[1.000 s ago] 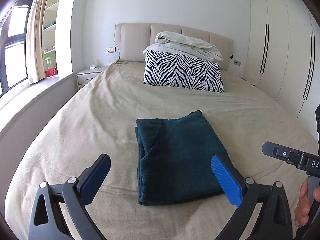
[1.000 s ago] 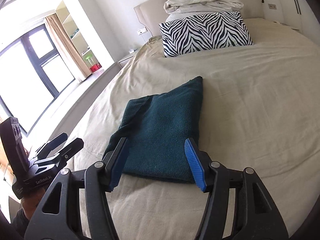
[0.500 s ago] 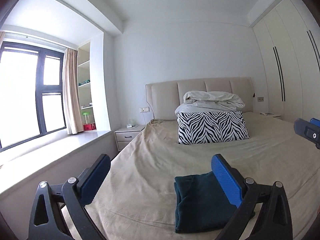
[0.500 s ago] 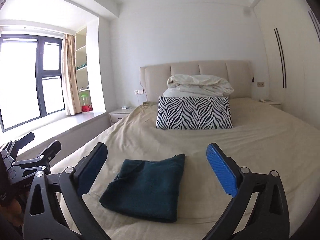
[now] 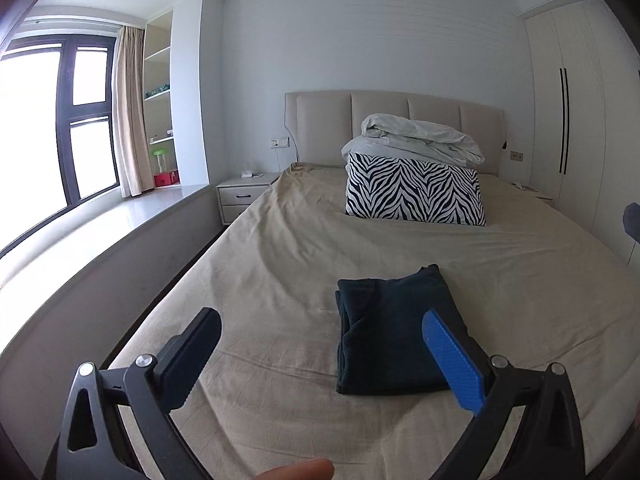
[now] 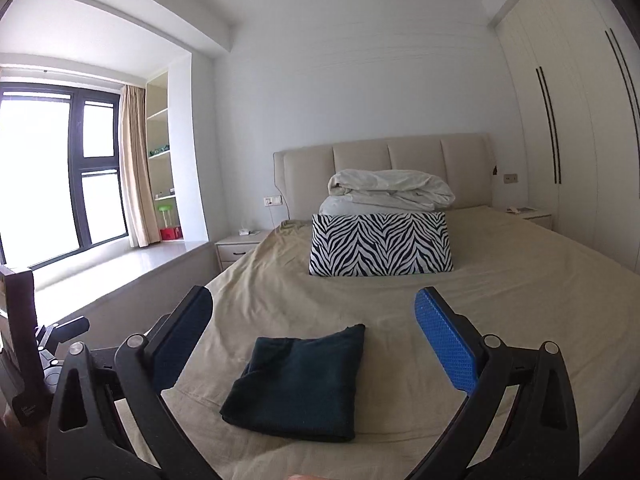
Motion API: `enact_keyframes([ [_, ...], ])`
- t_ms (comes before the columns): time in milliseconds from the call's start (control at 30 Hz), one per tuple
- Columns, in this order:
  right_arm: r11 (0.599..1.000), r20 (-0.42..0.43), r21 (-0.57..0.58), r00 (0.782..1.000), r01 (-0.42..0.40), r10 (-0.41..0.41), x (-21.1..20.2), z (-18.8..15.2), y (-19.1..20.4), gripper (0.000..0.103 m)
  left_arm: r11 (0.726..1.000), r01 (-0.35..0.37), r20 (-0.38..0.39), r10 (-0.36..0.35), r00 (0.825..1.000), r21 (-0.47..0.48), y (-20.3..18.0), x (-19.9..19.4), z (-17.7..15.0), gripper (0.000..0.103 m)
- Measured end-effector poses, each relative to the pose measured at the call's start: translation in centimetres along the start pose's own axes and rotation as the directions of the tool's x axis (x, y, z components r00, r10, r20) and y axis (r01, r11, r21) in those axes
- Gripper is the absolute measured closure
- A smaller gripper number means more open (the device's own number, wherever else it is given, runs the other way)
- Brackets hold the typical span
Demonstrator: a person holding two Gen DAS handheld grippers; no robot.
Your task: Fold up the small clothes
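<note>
The dark teal garment (image 6: 298, 386) lies folded low in the centre of the frame on the beige bed (image 6: 520, 312), both the left gripper (image 5: 320, 354) and right gripper (image 6: 312, 340) spread wide and empty above it, so folding looks done and only setting aside remains.

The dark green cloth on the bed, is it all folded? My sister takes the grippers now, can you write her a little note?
Left gripper: open, holding nothing, off the bed.
Right gripper: open, holding nothing, off the bed.
The dark green cloth lies folded in a neat rectangle on the beige bed sheet, in front of the zebra pillow; neither gripper's fingers touch it.
Done: this piece looks folded.
Left: no other clothes show in either view, so probably just check it is tidy.
</note>
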State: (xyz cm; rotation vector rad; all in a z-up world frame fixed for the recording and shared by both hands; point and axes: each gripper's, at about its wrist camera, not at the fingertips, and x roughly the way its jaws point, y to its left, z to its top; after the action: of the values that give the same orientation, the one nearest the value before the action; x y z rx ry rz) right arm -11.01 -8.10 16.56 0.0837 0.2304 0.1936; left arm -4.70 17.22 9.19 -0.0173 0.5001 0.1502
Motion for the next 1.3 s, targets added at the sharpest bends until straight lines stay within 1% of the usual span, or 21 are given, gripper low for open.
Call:
enact_keyframes([
  [67,0.999,-0.104,-0.001,0.994,0.037,-0.036,1.6,-2.0,0.0,0.0,1.0,0.018,-0.073,-0.018,0.997,-0.003,-0.1,1.6,-1.5,0.0],
  [133,0.996,-0.201,-0.013,0.976,0.087,-0.088,3.1,-4.3,-0.1,0.0,1.0,0.005,-0.13,-0.004,0.992,0.011,-0.2,2.9,-2.8,0.0],
  [167,0.995,-0.247,-0.017,0.964,0.1,-0.101,3.9,-5.5,-0.1,0.0,1.0,-0.003,-0.162,0.006,0.987,0.02,-0.2,3.5,-3.5,0.0],
  [200,0.993,-0.299,-0.021,0.947,0.117,-0.118,4.7,-6.7,-0.2,0.0,1.0,-0.002,-0.187,0.006,0.982,0.021,-0.1,4.0,-4.0,0.0],
  [267,0.988,-0.399,-0.009,0.906,0.153,-0.144,6.2,-8.8,-0.6,0.0,1.0,0.004,-0.211,-0.004,0.977,0.002,0.2,4.6,-4.9,0.0],
  [300,0.987,-0.434,0.011,0.89,0.158,-0.138,6.5,-9.5,-0.9,0.0,1.0,0.0,-0.22,0.0,0.975,0.001,0.2,4.9,-5.2,0.0],
  [367,0.985,-0.477,0.045,0.87,0.168,-0.126,7.4,-11.2,-1.6,0.0,1.0,-0.008,-0.221,0.008,0.975,-0.001,0.3,5.2,-5.9,0.0],
  [400,0.983,-0.486,0.049,0.864,0.179,-0.133,7.8,-11.6,-1.9,0.0,1.0,-0.009,-0.228,0.009,0.974,-0.001,0.3,5.4,-6.1,0.0],
  [533,0.98,-0.488,0.017,0.857,0.199,-0.165,9.2,-12.5,-2.2,0.0,1.0,0.008,-0.251,-0.012,0.968,-0.017,0.4,6.1,-6.9,0.0],
  [667,0.982,-0.489,0.003,0.857,0.187,-0.162,9.1,-12.4,-1.5,0.0,0.999,0.033,-0.267,-0.042,0.963,-0.04,0.5,6.5,-7.2,0.0],
  [900,0.986,-0.485,-0.04,0.86,0.163,-0.161,8.9,-12.4,0.0,0.0,0.997,0.058,-0.265,-0.068,0.962,-0.046,0.3,6.4,-7.3,0.0],
  [1133,0.985,-0.497,-0.045,0.851,0.166,-0.167,9.0,-12.8,0.1,0.0,0.997,0.071,-0.265,-0.08,0.961,-0.044,0.0,6.3,-7.3,0.0],
  [1300,0.984,-0.497,-0.046,0.851,0.17,-0.17,8.9,-12.9,0.1,0.0,0.996,0.072,-0.268,-0.082,0.96,-0.046,0.0,6.3,-7.4,0.0],
])
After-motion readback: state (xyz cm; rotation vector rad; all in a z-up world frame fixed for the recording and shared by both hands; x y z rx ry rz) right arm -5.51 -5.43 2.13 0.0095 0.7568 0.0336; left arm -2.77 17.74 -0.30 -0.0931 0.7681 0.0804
